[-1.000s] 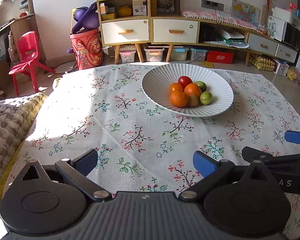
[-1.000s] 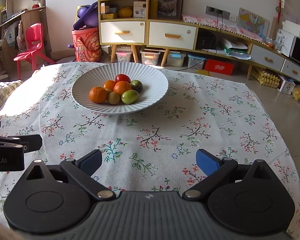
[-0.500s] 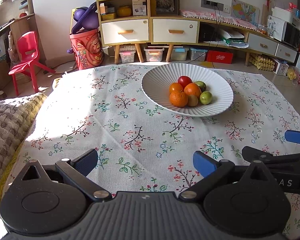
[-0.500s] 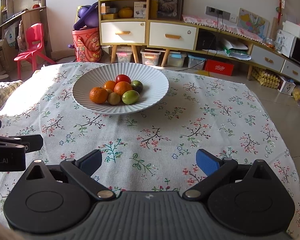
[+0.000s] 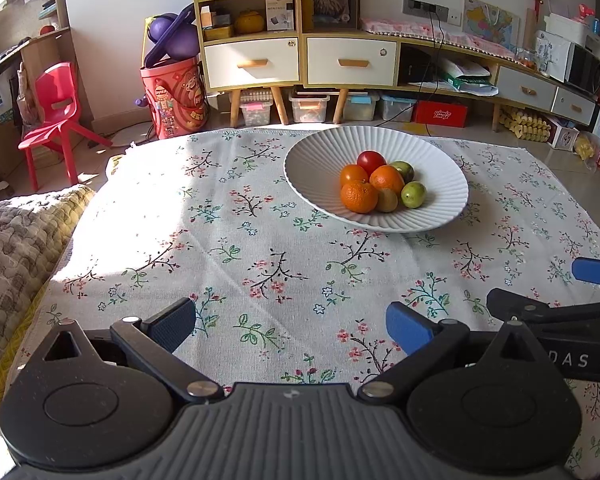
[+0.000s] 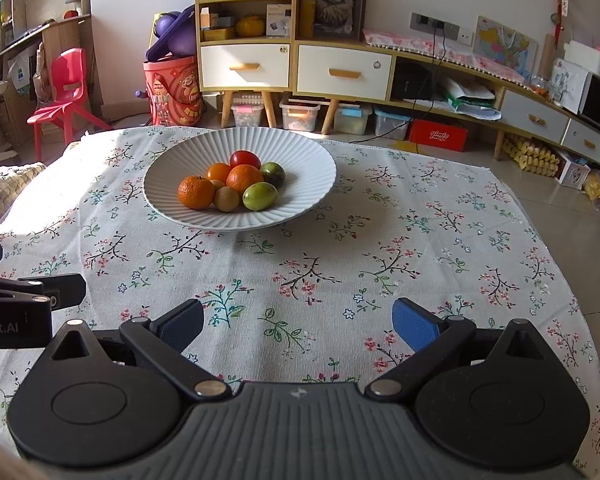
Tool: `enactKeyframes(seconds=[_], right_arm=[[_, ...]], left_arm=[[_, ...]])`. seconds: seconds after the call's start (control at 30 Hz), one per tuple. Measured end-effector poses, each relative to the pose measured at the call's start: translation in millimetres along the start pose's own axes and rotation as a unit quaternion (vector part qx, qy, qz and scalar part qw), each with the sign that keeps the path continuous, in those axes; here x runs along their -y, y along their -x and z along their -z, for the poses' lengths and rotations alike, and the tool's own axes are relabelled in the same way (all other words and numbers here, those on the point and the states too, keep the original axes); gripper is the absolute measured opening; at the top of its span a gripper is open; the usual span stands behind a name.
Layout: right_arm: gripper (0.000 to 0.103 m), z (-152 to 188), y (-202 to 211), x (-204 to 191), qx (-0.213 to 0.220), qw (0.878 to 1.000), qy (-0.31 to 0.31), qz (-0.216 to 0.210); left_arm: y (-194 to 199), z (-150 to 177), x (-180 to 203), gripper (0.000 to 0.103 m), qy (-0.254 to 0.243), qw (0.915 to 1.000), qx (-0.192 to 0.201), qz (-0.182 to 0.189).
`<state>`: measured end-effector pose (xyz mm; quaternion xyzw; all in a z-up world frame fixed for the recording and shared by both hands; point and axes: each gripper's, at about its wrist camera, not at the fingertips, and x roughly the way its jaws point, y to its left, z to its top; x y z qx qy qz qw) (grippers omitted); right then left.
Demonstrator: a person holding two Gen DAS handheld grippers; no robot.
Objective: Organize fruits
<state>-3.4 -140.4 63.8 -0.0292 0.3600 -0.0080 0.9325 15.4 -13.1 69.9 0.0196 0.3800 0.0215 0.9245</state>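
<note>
A white ribbed bowl (image 5: 440, 176) (image 6: 308, 176) stands on the floral tablecloth at the far middle. It holds several fruits: oranges (image 5: 358, 197) (image 6: 196, 192), a red tomato (image 5: 371, 161) (image 6: 245, 159), green fruits (image 5: 413, 194) (image 6: 260, 196) and a kiwi (image 6: 227, 199). My left gripper (image 5: 292, 324) is open and empty, low over the cloth near the front edge. My right gripper (image 6: 298, 326) is open and empty beside it, to its right. Each gripper shows at the edge of the other's view.
The floral tablecloth (image 5: 236, 248) covers the table. A woven blanket (image 5: 16, 236) lies at the left edge. Beyond the table stand a red child's chair (image 5: 56, 108), a red bucket (image 5: 176, 100) and a cabinet with drawers (image 5: 300, 60).
</note>
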Motion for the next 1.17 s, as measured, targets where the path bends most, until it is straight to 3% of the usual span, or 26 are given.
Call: enactKeyframes(seconds=[1.17], right_arm=[[0.102, -0.2, -1.0, 1.8, -0.002, 1.000, -0.002, 0.000]], left_arm=[[-4.5, 4.7, -1.7, 0.092, 0.001, 1.0000, -0.003, -0.002]])
